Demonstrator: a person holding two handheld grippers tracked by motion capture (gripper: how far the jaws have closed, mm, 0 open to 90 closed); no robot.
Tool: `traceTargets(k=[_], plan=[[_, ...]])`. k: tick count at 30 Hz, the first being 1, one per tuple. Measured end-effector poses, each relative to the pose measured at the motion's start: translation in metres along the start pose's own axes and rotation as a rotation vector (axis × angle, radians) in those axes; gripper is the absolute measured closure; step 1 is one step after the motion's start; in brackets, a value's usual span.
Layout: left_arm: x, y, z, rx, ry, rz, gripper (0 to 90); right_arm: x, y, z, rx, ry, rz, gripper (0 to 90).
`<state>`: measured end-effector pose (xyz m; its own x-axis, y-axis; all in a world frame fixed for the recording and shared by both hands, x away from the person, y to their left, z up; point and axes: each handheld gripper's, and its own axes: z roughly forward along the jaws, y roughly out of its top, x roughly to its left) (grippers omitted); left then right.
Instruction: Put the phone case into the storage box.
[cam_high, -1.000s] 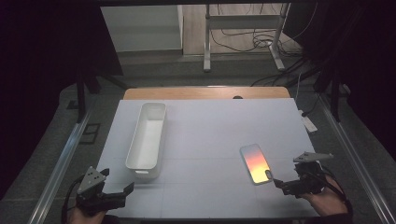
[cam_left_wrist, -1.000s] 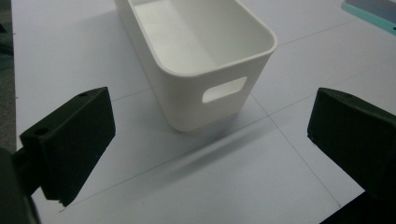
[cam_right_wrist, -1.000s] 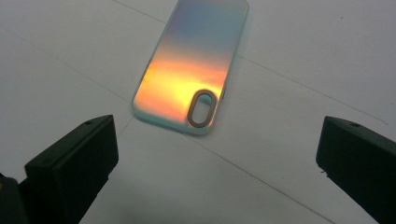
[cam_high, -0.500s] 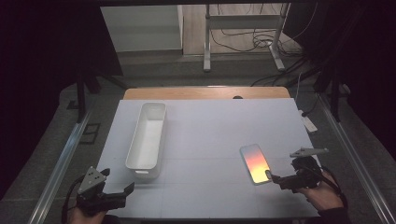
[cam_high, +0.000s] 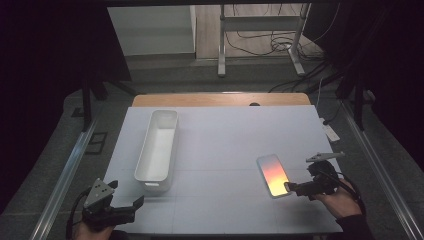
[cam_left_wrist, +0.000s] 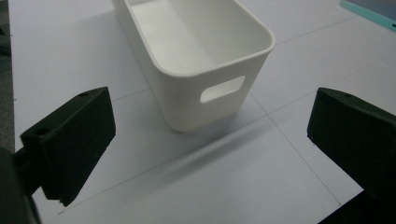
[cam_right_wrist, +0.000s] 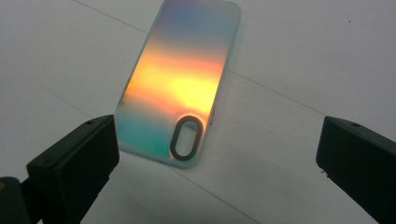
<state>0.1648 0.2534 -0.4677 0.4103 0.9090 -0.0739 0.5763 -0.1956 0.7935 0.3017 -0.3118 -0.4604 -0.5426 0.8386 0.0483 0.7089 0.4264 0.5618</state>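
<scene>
Iridescent orange-to-teal phone case (cam_right_wrist: 175, 88) — thin, glossy, flat on the white table (cam_high: 225, 145) at right; likely light, slightly flexible, slippery; best pinched across its long edges. Right gripper (cam_right_wrist: 215, 163) just short of it, jaws wide apart. Left gripper (cam_left_wrist: 210, 154) spread too, facing the white plastic bin (cam_left_wrist: 196, 51) — rigid, round-cornered.

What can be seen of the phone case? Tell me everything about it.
The phone case is a thin, flat, glossy rectangle with rounded corners, its colour running from blue-violet through orange and yellow to teal. An oval camera cut-out with a dark rim sits near the end closest to the right gripper. It lies flat on the white table, right of the white bin and apart from it. The open jaws sit at its near end; contact can't be judged.
</scene>
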Motion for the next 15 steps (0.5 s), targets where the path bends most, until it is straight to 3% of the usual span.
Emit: traceTargets(k=[15], plan=[[0.000, 0.000, 0.000, 0.000, -0.001, 0.000, 1.9, -0.004, 0.016, 0.013, 0.026, -0.032, -0.028, 0.0]])
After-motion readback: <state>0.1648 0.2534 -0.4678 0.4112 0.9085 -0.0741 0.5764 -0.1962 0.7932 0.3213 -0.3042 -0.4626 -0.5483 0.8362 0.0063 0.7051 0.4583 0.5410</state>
